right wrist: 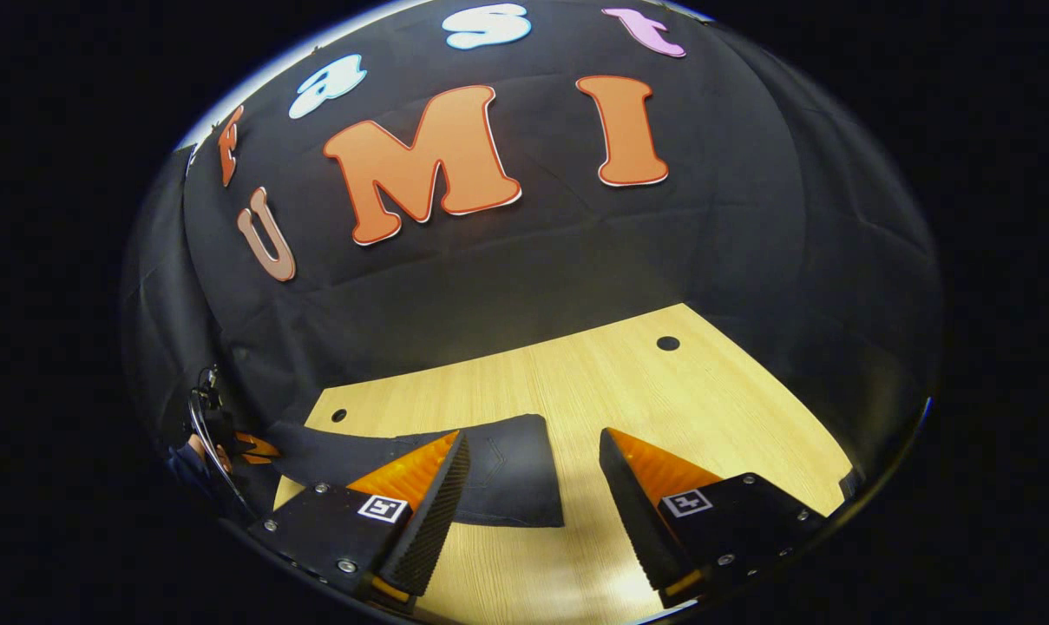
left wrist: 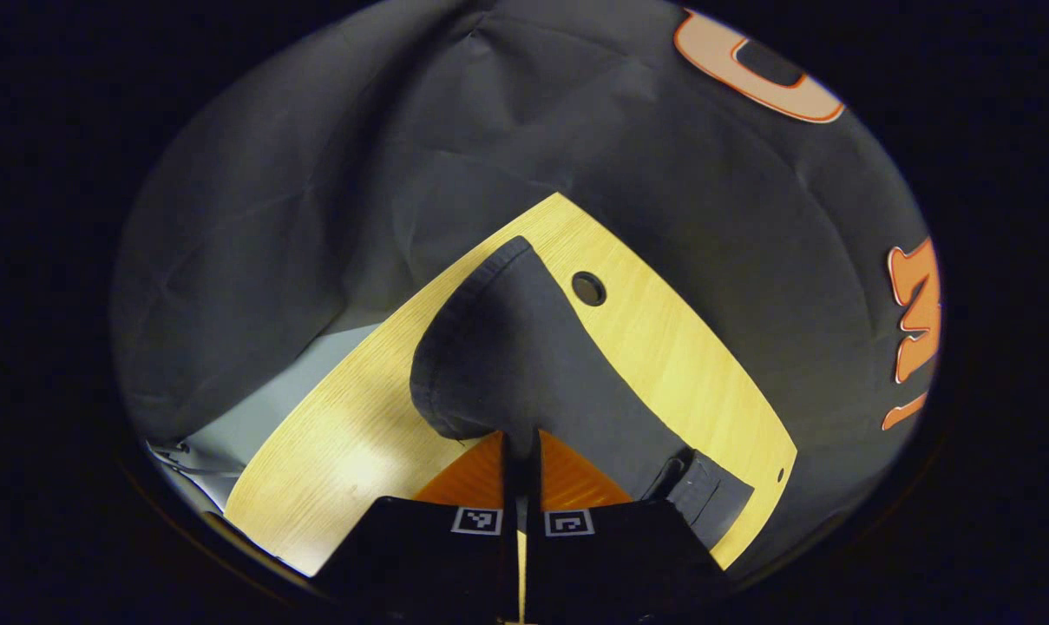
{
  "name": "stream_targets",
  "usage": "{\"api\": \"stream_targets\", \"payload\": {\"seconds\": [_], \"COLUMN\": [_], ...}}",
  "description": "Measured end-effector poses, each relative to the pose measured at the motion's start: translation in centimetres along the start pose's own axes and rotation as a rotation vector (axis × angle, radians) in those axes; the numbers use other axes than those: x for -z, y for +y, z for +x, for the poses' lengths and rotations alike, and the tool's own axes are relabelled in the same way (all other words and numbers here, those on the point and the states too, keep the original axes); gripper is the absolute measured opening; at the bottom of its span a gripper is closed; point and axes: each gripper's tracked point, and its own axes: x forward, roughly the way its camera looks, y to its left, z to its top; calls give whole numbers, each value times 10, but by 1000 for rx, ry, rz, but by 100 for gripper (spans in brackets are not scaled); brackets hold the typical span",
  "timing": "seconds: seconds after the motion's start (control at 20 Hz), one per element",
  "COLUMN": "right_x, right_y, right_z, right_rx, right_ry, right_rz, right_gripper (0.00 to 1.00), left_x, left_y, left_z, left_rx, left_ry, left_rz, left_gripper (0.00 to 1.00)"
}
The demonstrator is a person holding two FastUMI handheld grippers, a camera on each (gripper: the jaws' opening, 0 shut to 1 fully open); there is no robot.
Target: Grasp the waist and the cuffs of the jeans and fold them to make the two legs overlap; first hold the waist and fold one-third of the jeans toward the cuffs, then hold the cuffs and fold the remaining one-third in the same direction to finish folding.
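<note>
- The booth's black cloth wall [right wrist: 507, 278] rises behind everything, creased and hanging in folds past the far edges of the table.
- A pale wood-grain table [right wrist: 680, 399] carries the work; in the left gripper view its surface [left wrist: 342, 451] runs off toward a corner, with grey floor [left wrist: 255, 417] beyond its edge.
- Dark jeans [left wrist: 524, 365] lie across the table. In the left gripper view the cloth is lifted off the wood into a rounded fold with a stitched edge along its top, and a flatter end trails off to the right.
- In the right gripper view the jeans [right wrist: 507, 473] lie flat on the table, a straight edge ending between the two fingers of the right tongs.
- The left tongs [left wrist: 521, 451] are pinched together on the jeans, both fingers pressed against the raised fold.
- The right tongs [right wrist: 533, 477] stand spread wide above the table, holding nothing.
- At the left edge of the right gripper view, the other tongs [right wrist: 246, 447] and a hand [right wrist: 196, 450] appear at the jeans' far end.
- A round cable hole [left wrist: 588, 288] sits just beside the lifted fold; another round hole [right wrist: 667, 343] is well apart from the jeans.
</note>
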Motion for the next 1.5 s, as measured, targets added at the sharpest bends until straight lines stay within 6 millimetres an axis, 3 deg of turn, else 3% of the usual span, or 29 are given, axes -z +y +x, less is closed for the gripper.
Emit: {"api": "stream_targets", "payload": {"seconds": [0.15, 0.4, 0.75, 1.2, 1.5], "right_x": [-4, -6, -9, -22, -26], "right_y": [-1, -3, -11, -28, -40], "right_z": [11, 22, 31, 36, 37], "right_rx": [-17, -45, -68, -80, -109], "right_ry": [-10, 0, -5, -35, -39], "right_rz": [-10, -16, -29, -30, -49], "right_gripper": [92, 96, 96, 98, 98], "left_x": [1, 2, 17, 52, 103], "left_y": [-18, -54, -118, -188, -248], "left_z": [-20, -72, -105, -128, -124], "left_rx": [31, 87, 159, 220, 271], "left_ry": [-43, -106, -142, -146, -93], "left_rz": [40, 135, 251, 340, 404], "left_gripper": [3, 3, 3, 3, 3]}}
